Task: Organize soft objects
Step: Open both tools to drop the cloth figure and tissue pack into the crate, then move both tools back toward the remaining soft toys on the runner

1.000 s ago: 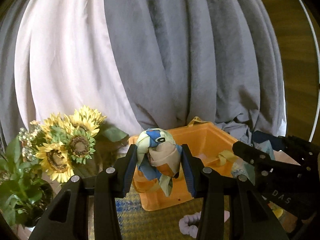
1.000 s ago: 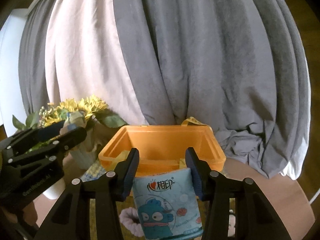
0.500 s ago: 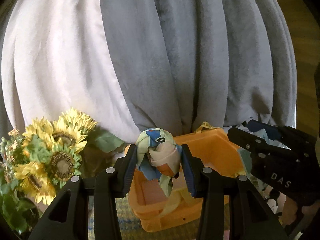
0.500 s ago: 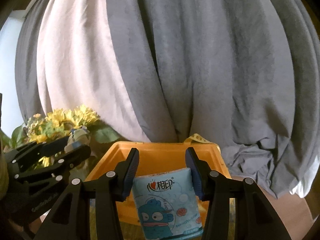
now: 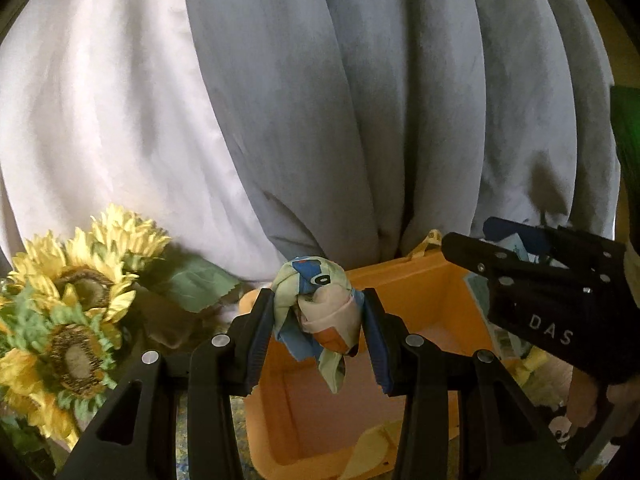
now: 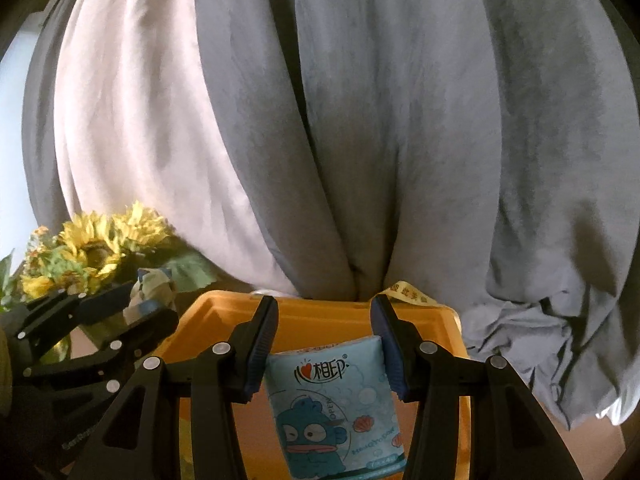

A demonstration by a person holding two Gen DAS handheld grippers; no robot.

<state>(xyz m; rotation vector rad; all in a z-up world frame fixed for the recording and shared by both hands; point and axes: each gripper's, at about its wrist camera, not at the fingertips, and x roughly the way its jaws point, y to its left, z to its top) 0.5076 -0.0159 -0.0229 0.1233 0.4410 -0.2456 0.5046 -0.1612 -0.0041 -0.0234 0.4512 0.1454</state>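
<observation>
My left gripper [image 5: 316, 316] is shut on a knotted scarf [image 5: 316, 308], pale green, blue and orange, and holds it above the near left part of the orange bin [image 5: 404, 284]. My right gripper [image 6: 325, 340] is shut on a light blue tissue pack [image 6: 336, 408] with a cartoon fish, held over the orange bin [image 6: 320, 320]. The right gripper shows at the right of the left wrist view [image 5: 560, 304]. The left gripper with the scarf shows at the left of the right wrist view [image 6: 120, 316]. A yellow ribbon [image 5: 380, 444] lies in the bin.
A bunch of artificial sunflowers [image 5: 76, 312] stands left of the bin, also in the right wrist view [image 6: 100, 248]. Grey and white curtains [image 5: 360, 120] hang close behind the bin. A patterned cloth [image 5: 240, 432] lies under the bin.
Both grippers have moved forward and up over the orange bin with their loads still held. The bin now sits right under the fingers in both views.
</observation>
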